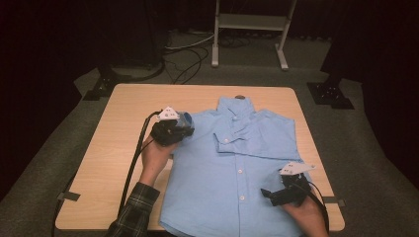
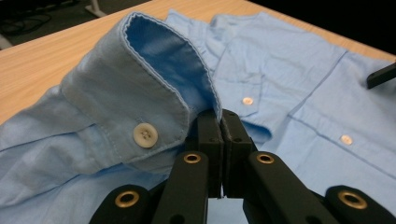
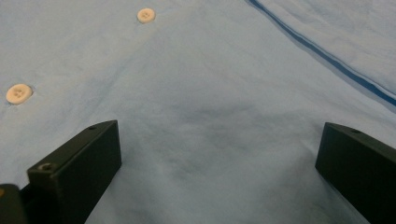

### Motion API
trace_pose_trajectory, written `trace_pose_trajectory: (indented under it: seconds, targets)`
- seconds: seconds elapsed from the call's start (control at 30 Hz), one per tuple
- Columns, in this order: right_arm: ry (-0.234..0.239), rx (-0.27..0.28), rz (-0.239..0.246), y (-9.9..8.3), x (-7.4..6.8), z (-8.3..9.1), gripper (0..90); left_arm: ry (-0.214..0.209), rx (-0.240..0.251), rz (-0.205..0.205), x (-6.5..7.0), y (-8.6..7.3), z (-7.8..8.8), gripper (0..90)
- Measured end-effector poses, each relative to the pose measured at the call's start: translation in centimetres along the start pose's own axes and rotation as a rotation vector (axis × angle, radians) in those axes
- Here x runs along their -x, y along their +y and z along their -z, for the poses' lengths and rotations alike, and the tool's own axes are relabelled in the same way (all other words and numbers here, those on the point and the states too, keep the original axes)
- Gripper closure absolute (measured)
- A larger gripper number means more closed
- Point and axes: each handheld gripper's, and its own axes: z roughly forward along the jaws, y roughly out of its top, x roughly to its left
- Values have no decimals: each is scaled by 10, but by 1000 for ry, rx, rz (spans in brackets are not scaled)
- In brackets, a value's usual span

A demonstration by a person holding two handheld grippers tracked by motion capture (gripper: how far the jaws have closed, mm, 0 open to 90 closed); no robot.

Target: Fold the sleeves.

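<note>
At frame centre-left, the left gripper (image 1: pixel 184 129) pinches the cuff (image 2: pixel 140 93), folding the sleeve over the shirt (image 1: pixel 232 187); next, release. The right gripper (image 1: pixel 276 193) stands spread.

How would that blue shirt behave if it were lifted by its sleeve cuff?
The shirt would probably droop and trail; its cloth lies wrinkled and folded. The cuff, pinched by the left gripper, looks a bit stiffer and holds its curve. It is likely light.
</note>
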Motion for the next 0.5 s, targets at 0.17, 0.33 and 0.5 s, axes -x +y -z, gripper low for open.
trace_pose_trajectory:
  seconds: [0.17, 0.33, 0.5]
  targets:
    - [0, 0, 0, 0, 0, 0, 0, -25, 3, -9, 5, 7, -9, 885]
    - [0, -1, -2, 0, 0, 0, 0, -57, 24, -17, 12, 16, -17, 886]
    - [0, -1, -2, 0, 0, 0, 0, -84, 25, -35, 22, 27, -28, 886]
